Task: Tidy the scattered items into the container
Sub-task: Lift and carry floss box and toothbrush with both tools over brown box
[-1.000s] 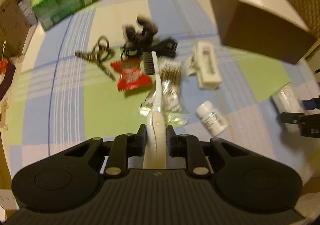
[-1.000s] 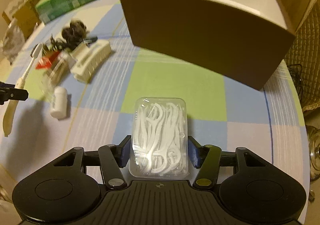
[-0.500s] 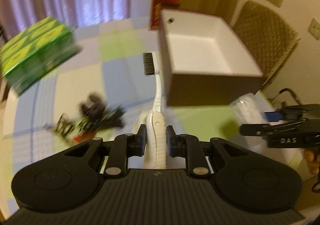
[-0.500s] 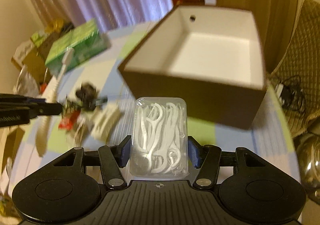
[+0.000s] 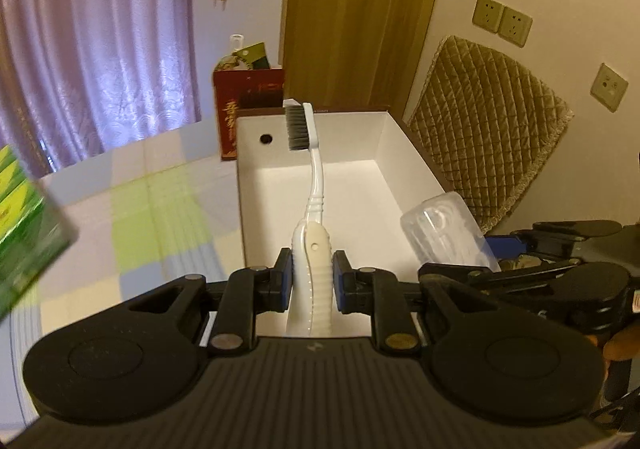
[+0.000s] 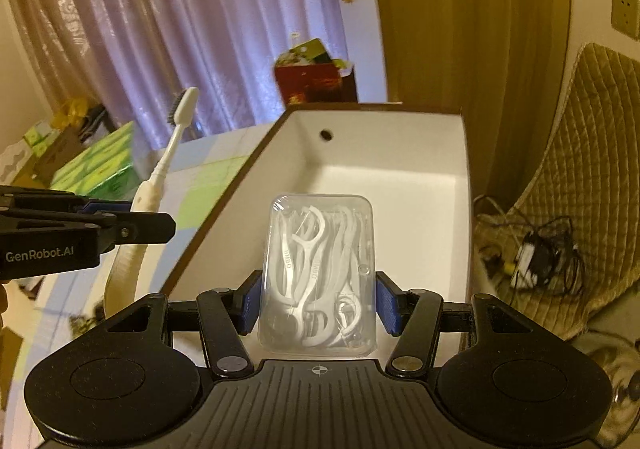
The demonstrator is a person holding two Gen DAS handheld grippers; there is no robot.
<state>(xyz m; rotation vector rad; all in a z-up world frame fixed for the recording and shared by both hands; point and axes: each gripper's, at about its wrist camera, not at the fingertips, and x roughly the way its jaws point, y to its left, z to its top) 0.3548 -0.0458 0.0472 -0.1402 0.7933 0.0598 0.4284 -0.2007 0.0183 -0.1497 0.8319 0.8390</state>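
The container [image 5: 400, 153] is an open box, brown outside and white inside, standing on the checked tablecloth [image 5: 160, 201]; its white floor shows bare, and a round hole [image 5: 265, 138] pierces its far wall. Your left gripper [image 5: 311, 281] is clenched on the ribbed handle of a white toothbrush [image 5: 316, 177], blue pads pressing both sides; the brush points forward over the box opening, its dark bristles [image 5: 296, 128] facing left near the far rim. In the right wrist view the same toothbrush [image 6: 160, 173] appears left of the box, tilted upward, held above the cloth just outside the near-left wall. Your right gripper [image 6: 318, 301] grasps a clear plastic case of white floss picks [image 6: 318, 273] by its long sides; the case lies flat between the pads, suspended above the box's interior near the front wall. From the left wrist view, this case [image 5: 444, 233] sits at the box's right edge. Behind the container stands a red carton [image 5: 248, 109] with packets protruding from its top. A green package [image 6: 100, 169] rests on the cloth to the far left. Purple curtains [image 6: 180, 29] hang beyond the table, a wooden door [image 5: 360, 9] stands behind the box, and a quilted chair back [image 5: 488, 145] lies to the right, with tangled cables [image 6: 536, 253] below it.
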